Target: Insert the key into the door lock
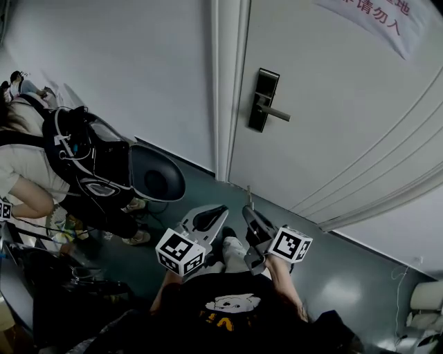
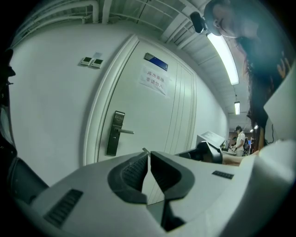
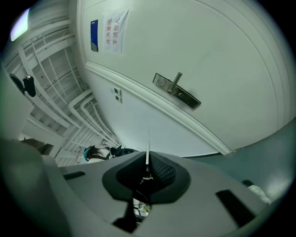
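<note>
The white door [image 1: 332, 104] carries a dark lock plate with a lever handle [image 1: 263, 100], closed in its frame. That lock plate shows again in the left gripper view [image 2: 116, 133] and the right gripper view [image 3: 176, 90]. Both grippers are low, well short of the door. My right gripper [image 1: 249, 213] is shut on a thin metal key [image 3: 147, 150], whose blade [image 1: 248, 196] points up toward the door. My left gripper [image 1: 220, 211] is beside it with its jaws pressed together [image 2: 149, 159] and nothing visible between them.
A person with a black backpack [image 1: 86, 155] crouches at the left by the wall, next to a grey rounded seat [image 1: 158, 174]. A paper sign [image 1: 377, 15] hangs high on the door. White items and cables [image 1: 423, 304] lie at the lower right.
</note>
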`<control>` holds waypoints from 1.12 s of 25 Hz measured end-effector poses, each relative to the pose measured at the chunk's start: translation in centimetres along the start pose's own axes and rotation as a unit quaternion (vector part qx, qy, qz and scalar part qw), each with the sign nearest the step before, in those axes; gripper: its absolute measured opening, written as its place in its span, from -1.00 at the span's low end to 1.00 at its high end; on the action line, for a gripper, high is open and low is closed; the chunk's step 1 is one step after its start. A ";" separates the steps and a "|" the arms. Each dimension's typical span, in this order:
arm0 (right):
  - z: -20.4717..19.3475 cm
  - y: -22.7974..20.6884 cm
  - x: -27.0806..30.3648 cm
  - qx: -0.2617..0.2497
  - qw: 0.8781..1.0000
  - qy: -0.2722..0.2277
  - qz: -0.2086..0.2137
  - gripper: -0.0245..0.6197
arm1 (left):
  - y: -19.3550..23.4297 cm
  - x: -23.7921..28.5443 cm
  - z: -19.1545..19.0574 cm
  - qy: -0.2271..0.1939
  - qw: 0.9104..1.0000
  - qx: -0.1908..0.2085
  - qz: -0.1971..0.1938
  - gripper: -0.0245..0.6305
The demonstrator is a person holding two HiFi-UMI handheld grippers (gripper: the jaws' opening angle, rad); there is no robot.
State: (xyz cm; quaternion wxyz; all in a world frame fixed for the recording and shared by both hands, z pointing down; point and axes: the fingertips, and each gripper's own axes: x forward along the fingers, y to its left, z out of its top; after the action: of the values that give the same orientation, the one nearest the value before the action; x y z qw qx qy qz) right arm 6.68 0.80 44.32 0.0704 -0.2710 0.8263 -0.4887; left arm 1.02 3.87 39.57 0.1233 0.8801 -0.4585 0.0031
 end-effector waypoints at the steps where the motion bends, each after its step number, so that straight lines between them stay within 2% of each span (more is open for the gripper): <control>1: 0.3 -0.3 0.1 0.002 1.000 0.000 -0.004 -0.86 | 0.2 0.4 0.0 0.000 1.000 -0.003 -0.001 -0.85; 7: 2.9 -3.0 2.3 0.015 1.000 -0.016 -0.012 -0.86 | 2.2 2.4 -0.3 0.005 1.000 -0.005 -0.008 -0.85; 10: 3.8 -3.9 4.3 0.005 1.000 -0.019 -0.015 -0.86 | 4.2 2.8 -0.8 0.014 1.000 0.000 -0.005 -0.85; 19: 11.8 -7.1 9.8 0.022 1.000 -0.013 -0.007 -0.86 | 9.6 11.1 3.5 0.022 1.000 0.016 0.003 -0.85; 28: 15.2 -10.1 12.9 0.037 0.999 -0.008 -0.002 -0.86 | 13.2 15.8 4.4 0.034 0.999 0.021 0.015 -0.85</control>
State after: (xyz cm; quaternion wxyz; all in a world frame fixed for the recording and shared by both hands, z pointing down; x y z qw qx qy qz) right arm 5.43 -21.31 47.01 0.0858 -0.2737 0.8066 -0.5168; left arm -0.95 -17.03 39.96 0.1204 0.8750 -0.4668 0.0444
